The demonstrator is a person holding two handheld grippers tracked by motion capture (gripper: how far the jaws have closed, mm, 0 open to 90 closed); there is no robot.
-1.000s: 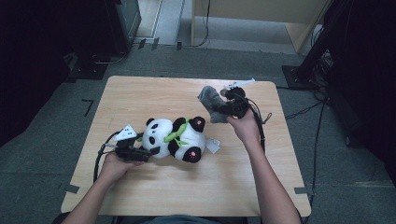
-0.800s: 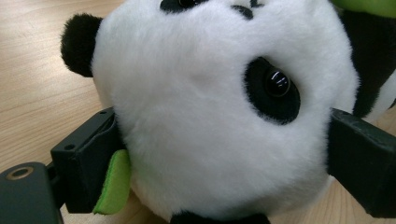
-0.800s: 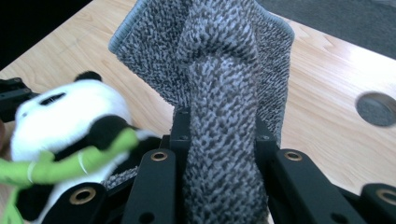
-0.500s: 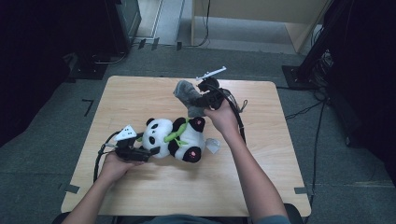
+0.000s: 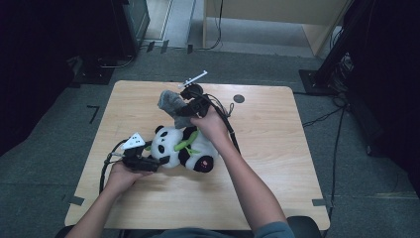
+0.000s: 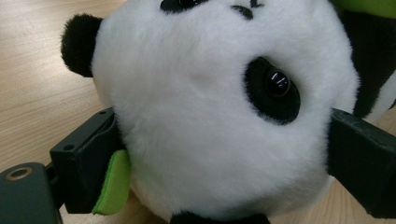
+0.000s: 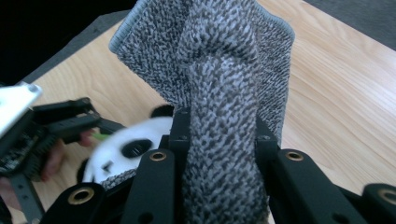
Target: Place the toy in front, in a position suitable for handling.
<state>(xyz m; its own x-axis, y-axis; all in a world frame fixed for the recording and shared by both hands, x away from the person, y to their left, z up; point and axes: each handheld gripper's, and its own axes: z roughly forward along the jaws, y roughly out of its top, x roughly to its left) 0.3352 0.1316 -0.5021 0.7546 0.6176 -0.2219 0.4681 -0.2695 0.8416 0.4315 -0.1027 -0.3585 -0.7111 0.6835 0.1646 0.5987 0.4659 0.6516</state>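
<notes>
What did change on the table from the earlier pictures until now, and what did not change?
The right gripper, shut on the grey knitted cloth, carried it from the table's right part leftward, to just above the black-and-white plush panda. The left gripper stayed clamped on the panda's head, and the panda lies where it was on the light wooden table.

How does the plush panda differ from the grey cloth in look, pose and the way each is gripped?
The plush panda is plump and black-and-white with a green trim; the grey cloth is thin, speckled knit with an edged hem. The panda lies on the table; the cloth is held up above it, bunched. The left gripper clamps the panda's head, the right gripper pinches a fold of the cloth. Both are soft and gripped.
</notes>
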